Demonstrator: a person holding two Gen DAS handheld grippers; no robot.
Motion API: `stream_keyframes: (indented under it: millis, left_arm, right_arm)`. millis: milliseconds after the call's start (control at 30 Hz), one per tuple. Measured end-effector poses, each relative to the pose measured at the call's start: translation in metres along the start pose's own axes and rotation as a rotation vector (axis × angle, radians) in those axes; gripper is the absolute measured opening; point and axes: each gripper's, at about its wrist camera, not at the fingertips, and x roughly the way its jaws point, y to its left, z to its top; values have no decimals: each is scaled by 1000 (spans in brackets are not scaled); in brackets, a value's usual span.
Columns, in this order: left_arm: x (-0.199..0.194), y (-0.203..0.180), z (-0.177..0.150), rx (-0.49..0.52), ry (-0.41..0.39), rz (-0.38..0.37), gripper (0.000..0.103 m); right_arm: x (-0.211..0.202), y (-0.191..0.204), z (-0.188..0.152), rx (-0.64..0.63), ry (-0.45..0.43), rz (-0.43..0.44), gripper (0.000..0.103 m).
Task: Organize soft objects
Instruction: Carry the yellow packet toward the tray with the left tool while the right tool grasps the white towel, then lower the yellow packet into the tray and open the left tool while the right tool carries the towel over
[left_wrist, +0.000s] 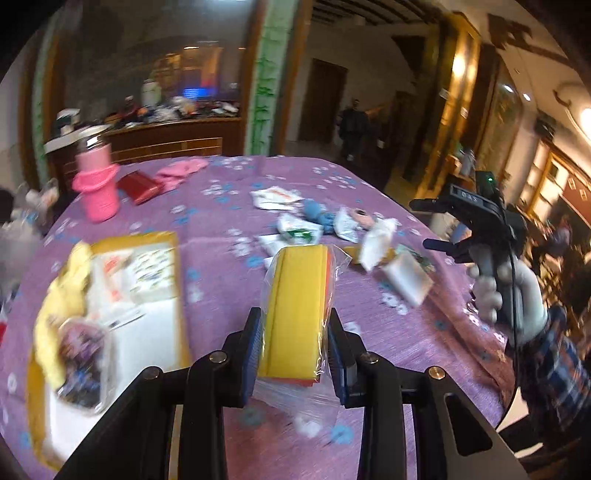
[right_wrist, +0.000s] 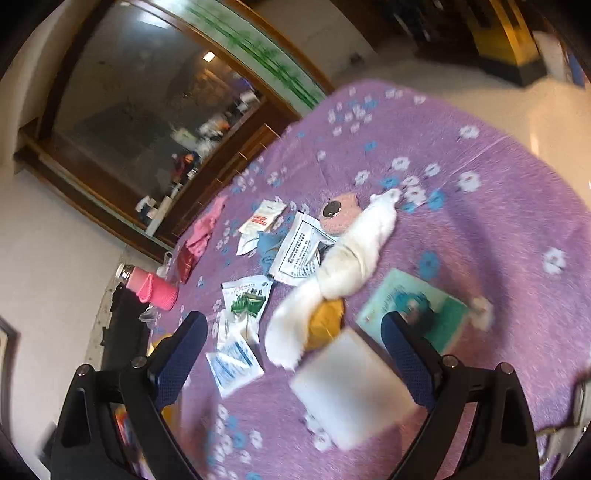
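My left gripper (left_wrist: 293, 332) is shut on a yellow sponge pack in clear wrap (left_wrist: 295, 302), held above the purple flowered tablecloth (left_wrist: 221, 206). To its left lies a yellow box (left_wrist: 173, 295) holding a yellow cloth (left_wrist: 66, 295), white packets and a clear bag. My right gripper (right_wrist: 295, 354) stands open above the cloth, with a white sponge block (right_wrist: 351, 387) lying below and between its fingers, untouched. Beyond it lie a white furry cloth (right_wrist: 354, 258), a yellow item (right_wrist: 325, 321), a pink plush (right_wrist: 340, 214), a blue cloth (right_wrist: 267, 247) and several white packets (right_wrist: 299, 251). The right gripper (left_wrist: 443, 225) also shows in the left wrist view, held by a gloved hand (left_wrist: 495, 288).
A pink bottle (left_wrist: 98, 184) stands at the table's far left, with a red pouch (left_wrist: 142, 186) and a pink cloth (left_wrist: 184, 170) beside it. A teal card (right_wrist: 410, 306) lies right of the white block. A wooden sideboard (left_wrist: 166, 140) stands behind the table.
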Motion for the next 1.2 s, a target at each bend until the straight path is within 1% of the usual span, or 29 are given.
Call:
stream_keyframes:
  millis: [33, 100, 167, 233, 267, 300, 333, 367, 400, 433, 467, 600, 700, 767, 833, 933, 1067, 1167, 1200]
  left_arm:
    - [-5, 8, -3, -17, -7, 11, 33]
    - [-16, 25, -10, -53, -21, 39, 33]
    - [-24, 38, -16, -77, -29, 63, 33]
    - [-31, 53, -24, -103, -31, 96, 34]
    - [-34, 59, -26, -114, -31, 107, 34]
    - [-38, 68, -31, -132, -32, 120, 34]
    - [-40, 72, -33, -144, -33, 127, 34]
    - [-43, 76, -36, -155, -34, 133, 34]
    - [-44, 81, -37, -168, -36, 138, 34]
    - [-45, 85, -39, -180, -38, 143, 34]
    - [-46, 86, -40, -186, -41, 147, 34]
    - [-48, 98, -44, -210, -41, 158, 34]
    - [-44, 104, -46, -232, -28, 158, 34]
    - [-38, 105, -46, -243, -13, 157, 34]
    - [-28, 107, -45, -257, 9, 159, 34]
    - [-14, 109, -44, -274, 43, 175, 34]
    - [0, 107, -43, -262, 73, 210, 35]
    - [10, 109, -42, -271, 104, 226, 39]
    - [10, 111, -42, -278, 107, 225, 44]
  right_arm:
    - [5, 1, 6, 6, 3, -17, 95]
    - [21, 4, 19, 7, 22, -85, 94]
    - [37, 5, 26, 22, 54, -127, 93]
    - [55, 5, 28, 17, 90, -206, 92]
    - [65, 6, 28, 8, 106, -252, 87]
    - [71, 6, 27, 1, 116, -280, 82]
    - [77, 5, 27, -1, 124, -302, 70]
    - [82, 4, 26, -1, 130, -314, 49]
    - [86, 1, 26, 6, 138, -315, 42]
    - [85, -3, 25, 16, 133, -309, 41]
    - [81, -6, 25, 28, 108, -299, 39]
    - [57, -2, 24, 13, 39, -279, 37]
    - [35, 14, 24, -29, -9, -259, 37]
    - [23, 30, 22, -60, -26, -219, 37]
    - [11, 52, 17, -105, -32, -159, 37]
    - [4, 81, 7, -166, -25, -99, 37]
    - [3, 116, -14, -240, 23, -8, 37]
    - [14, 142, -36, -290, 89, 50, 37]
    - [18, 148, -41, -302, 105, 61, 37]
